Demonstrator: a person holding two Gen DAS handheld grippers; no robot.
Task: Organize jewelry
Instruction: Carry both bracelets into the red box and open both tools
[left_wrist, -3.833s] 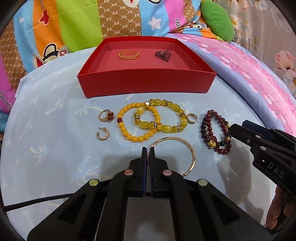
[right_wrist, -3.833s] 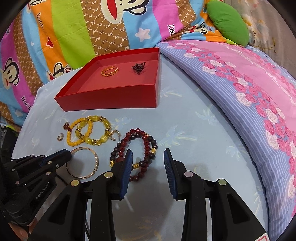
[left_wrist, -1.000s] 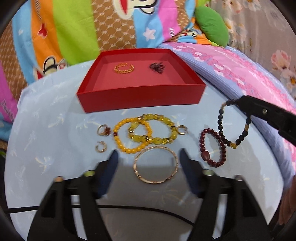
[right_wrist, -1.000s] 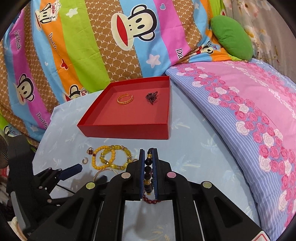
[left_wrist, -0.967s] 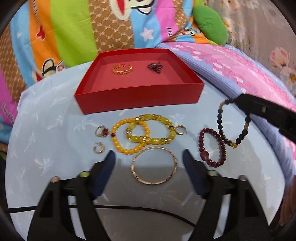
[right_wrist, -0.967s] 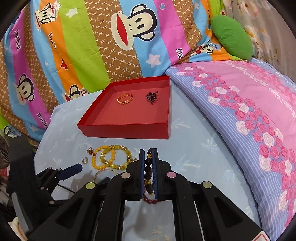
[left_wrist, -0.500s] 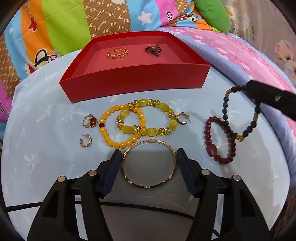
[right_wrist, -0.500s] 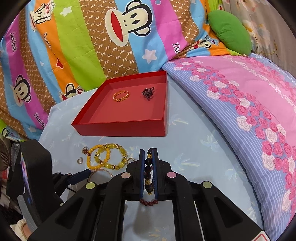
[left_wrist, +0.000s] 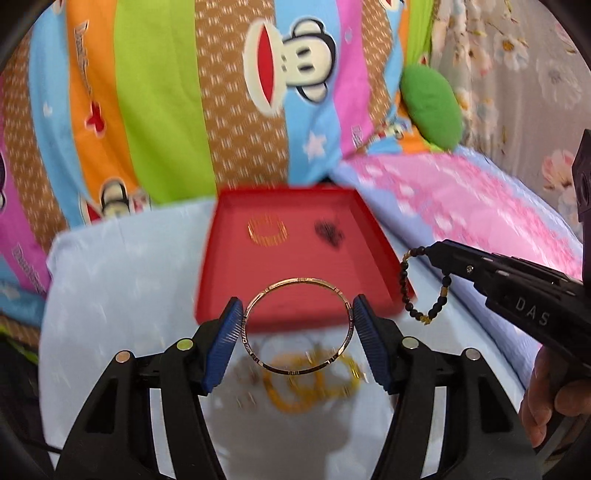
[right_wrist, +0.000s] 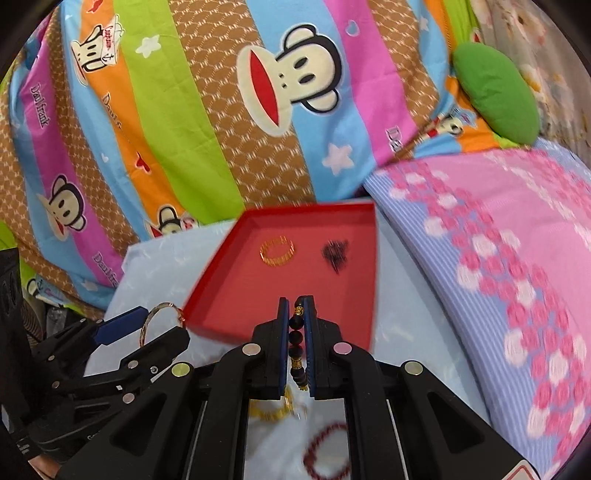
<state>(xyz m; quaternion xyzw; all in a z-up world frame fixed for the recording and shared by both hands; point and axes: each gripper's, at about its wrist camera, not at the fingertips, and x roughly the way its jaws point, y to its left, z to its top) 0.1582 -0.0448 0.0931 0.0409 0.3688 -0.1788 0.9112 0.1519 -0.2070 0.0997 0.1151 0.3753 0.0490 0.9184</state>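
My left gripper is shut on a thin gold bangle, its blue pads pressing the ring's two sides. It holds the bangle in the air just in front of the red box. At the right, my right gripper is shut on a dark bead bracelet that dangles beside the box's right wall. In the right wrist view the right gripper pinches those beads over the near part of the box. The left gripper with the bangle is at the lower left.
A gold ring and a dark ornament lie in the box. Yellow bead bracelets and a red bead bracelet lie blurred on the pale blue cloth. A monkey-print quilt rises behind; pink floral bedding is at the right.
The left gripper closed on the gold bangle and lifted it off the cloth toward the red box. The right gripper, still holding the dark bracelet, rose and moved closer to the box.
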